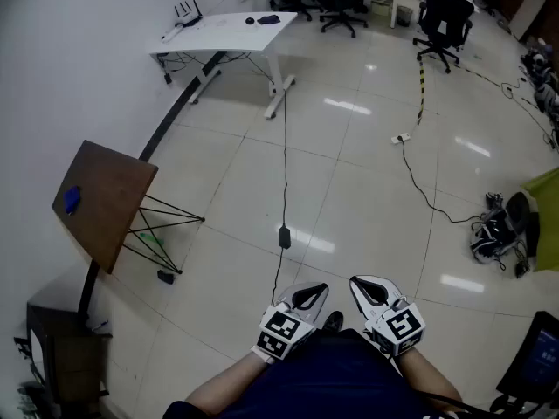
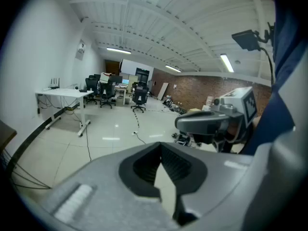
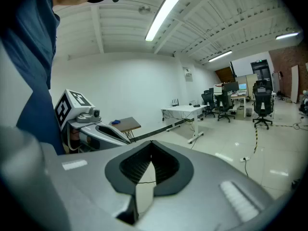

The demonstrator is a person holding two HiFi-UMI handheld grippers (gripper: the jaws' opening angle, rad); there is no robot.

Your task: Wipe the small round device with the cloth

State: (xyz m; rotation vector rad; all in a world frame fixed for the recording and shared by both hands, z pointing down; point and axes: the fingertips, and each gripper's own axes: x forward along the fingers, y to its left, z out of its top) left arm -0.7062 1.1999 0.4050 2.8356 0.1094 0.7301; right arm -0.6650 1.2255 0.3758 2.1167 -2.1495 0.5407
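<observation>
Left gripper (image 1: 307,297), right gripper (image 1: 371,291): both clenched on nothing, side by side close to the person's body. Blue cloth (image 1: 72,199) lies by the wall-side edge of the brown table (image 1: 113,208), well apart from both. Round device: too small to make out.

- My head camera sits high above my left gripper (image 1: 309,295) and right gripper (image 1: 365,286). It looks steeply down and forward, with the white desk (image 1: 229,26) far off near its top edge.
- My left gripper's camera rides close behind its jaws and faces across the room. The white desk stands far off at its left, and my right gripper is close at its right.
- My right gripper's camera faces the white desk, far off just right of centre, with my left gripper close at its left.
- All three views share the white desk.
</observation>
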